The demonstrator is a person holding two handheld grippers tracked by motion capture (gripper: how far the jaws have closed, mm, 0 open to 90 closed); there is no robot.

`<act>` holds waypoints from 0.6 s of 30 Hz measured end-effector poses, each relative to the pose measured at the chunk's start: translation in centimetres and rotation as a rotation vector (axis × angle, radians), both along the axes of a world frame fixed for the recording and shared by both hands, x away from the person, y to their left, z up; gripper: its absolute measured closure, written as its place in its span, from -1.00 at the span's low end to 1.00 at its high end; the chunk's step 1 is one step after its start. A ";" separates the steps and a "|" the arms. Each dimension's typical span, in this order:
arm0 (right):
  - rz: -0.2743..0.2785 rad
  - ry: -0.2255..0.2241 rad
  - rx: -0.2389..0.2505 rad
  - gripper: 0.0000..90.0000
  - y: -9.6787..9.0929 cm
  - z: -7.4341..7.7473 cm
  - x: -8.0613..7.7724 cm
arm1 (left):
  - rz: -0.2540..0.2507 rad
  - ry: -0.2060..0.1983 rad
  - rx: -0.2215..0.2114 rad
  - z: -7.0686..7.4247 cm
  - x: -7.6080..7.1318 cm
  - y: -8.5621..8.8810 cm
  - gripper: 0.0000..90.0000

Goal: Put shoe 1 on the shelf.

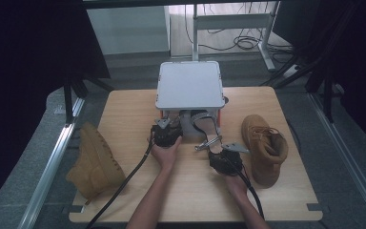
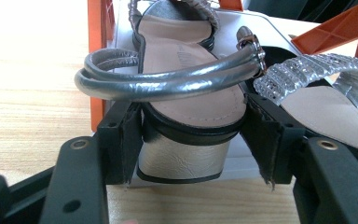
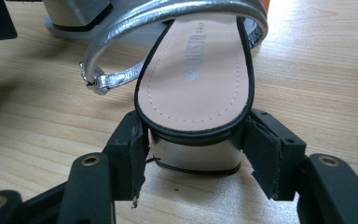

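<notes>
two forearms reach in from the near edge of the counter [image 1: 124, 200], each hand holding a gripper by a silver block-heeled sandal. behind them, at the far edge, a grey lidded box [image 1: 189, 86] sits on an orange frame, with the sandals' toes tucked under it. a tan boot [image 1: 263, 148] stands on the counter's right side, and another tan boot [image 1: 94, 162] lies off its left edge.

the left gripper [image 1: 167, 130] has its jaws closed on the block heel of the left sandal [image 2: 186, 88], pads pressed to both sides. the right gripper [image 1: 218, 151] likewise clamps the heel of the right sandal [image 3: 198, 79], jaws pinching it just below the insole.

this looks like the grasping step, with both shoes gripped and resting on the wood. the next move probably calls for drawing both sandals back toward the person, clear of the frame, without snagging the ankle straps [image 2: 168, 79].

each sandal's long axis runs away from the person, heel nearest, toe pointing toward the box. the right one angles slightly leftward at the toe. both sit upright, soles down.
</notes>
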State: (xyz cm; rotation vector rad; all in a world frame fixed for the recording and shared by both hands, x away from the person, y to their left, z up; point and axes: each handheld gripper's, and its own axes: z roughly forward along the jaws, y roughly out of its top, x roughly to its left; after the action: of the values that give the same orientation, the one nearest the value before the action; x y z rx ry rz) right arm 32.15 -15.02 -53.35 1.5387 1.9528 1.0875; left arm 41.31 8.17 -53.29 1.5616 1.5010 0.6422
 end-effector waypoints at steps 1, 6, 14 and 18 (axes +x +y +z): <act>0.000 0.000 0.000 -0.05 0.0 0.0 0.0 | 0.001 0.001 -0.001 0.0 0.0 0.0 -0.12; 0.001 0.000 -0.001 -0.05 0.0 0.0 0.0 | -0.020 0.017 -0.016 0.2 0.2 0.3 -0.12; 0.000 0.001 -0.004 -0.05 0.1 0.0 0.0 | -0.034 0.024 -0.008 0.2 0.2 0.6 -0.12; -0.002 0.005 0.006 -0.05 0.1 0.1 0.0 | -0.037 0.026 -0.011 0.3 0.2 0.6 -0.12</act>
State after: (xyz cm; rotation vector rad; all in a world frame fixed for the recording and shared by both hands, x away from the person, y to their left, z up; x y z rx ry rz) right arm 32.17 -14.91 -53.30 1.5479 1.9528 1.0903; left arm 41.52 8.76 -53.03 1.5908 1.4891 0.5940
